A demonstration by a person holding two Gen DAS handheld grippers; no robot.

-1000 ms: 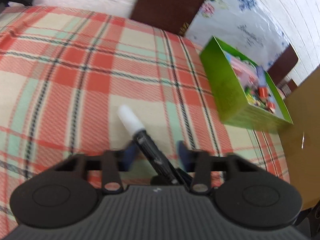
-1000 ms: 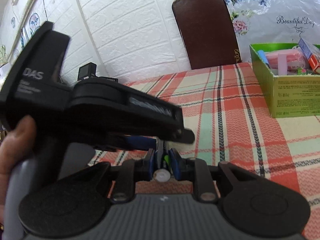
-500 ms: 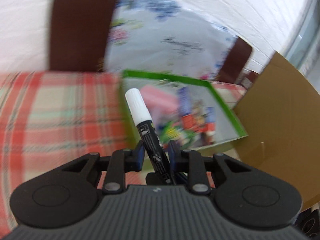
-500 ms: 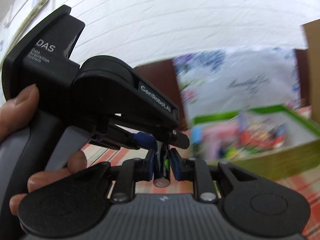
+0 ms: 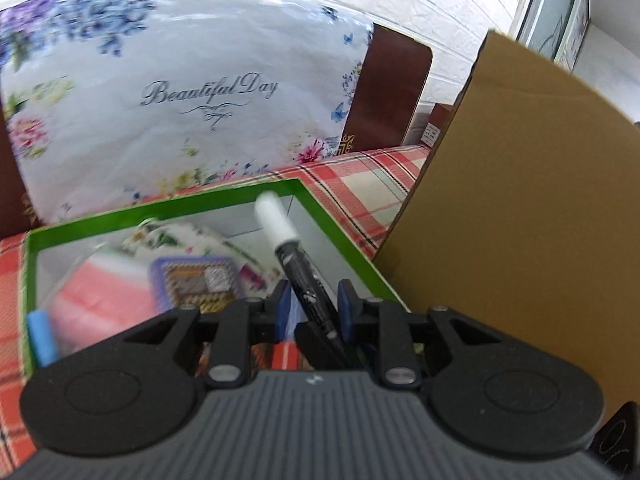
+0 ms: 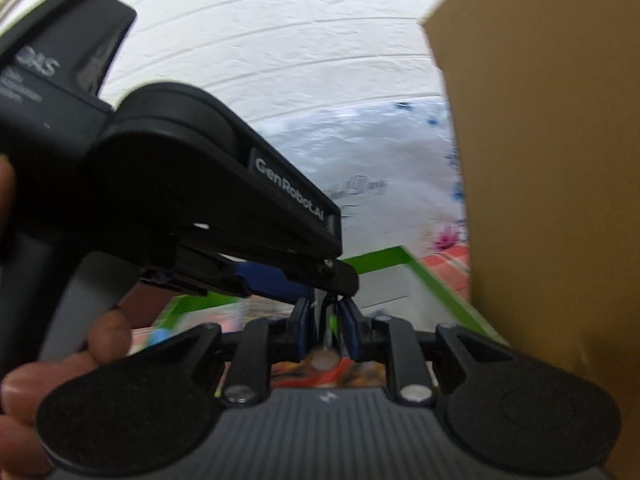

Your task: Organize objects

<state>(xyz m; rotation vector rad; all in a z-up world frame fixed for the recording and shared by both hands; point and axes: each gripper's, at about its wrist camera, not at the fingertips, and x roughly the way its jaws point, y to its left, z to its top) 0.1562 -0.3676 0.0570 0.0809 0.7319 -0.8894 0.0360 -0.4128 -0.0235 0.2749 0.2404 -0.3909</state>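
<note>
A: How do the two tongs sit?

B: The left tongs (image 5: 314, 304) point over the green box (image 5: 344, 236), with blue pads spread a little apart. The black marker (image 5: 304, 276) with its white cap stands tilted between them, cap leaning up and left above the box; it lies closer to the right pad, and whether either pad presses it cannot be told. The right tongs (image 6: 326, 322) are nearly closed on the marker's (image 6: 324, 336) lower end, seen end-on between the pads. A hand (image 6: 60, 364) wraps the handle of the left tool at the left edge of the right wrist view.

A: Any writing?

B: "GenRobot.AI" runs along the left tool's body, and "Beautiful Day" in script on the flowered sheet (image 5: 180, 92) behind the box.

A: What does the box hold?

B: A pink pack (image 5: 100, 300), a purple-edged patterned packet (image 5: 196, 280), a blue stick (image 5: 40, 334) at the left wall, and a flowered piece at the back. The box stands on the bench's red plaid cloth (image 5: 360, 184), just beside a brown cardboard panel (image 5: 520, 208).
</note>
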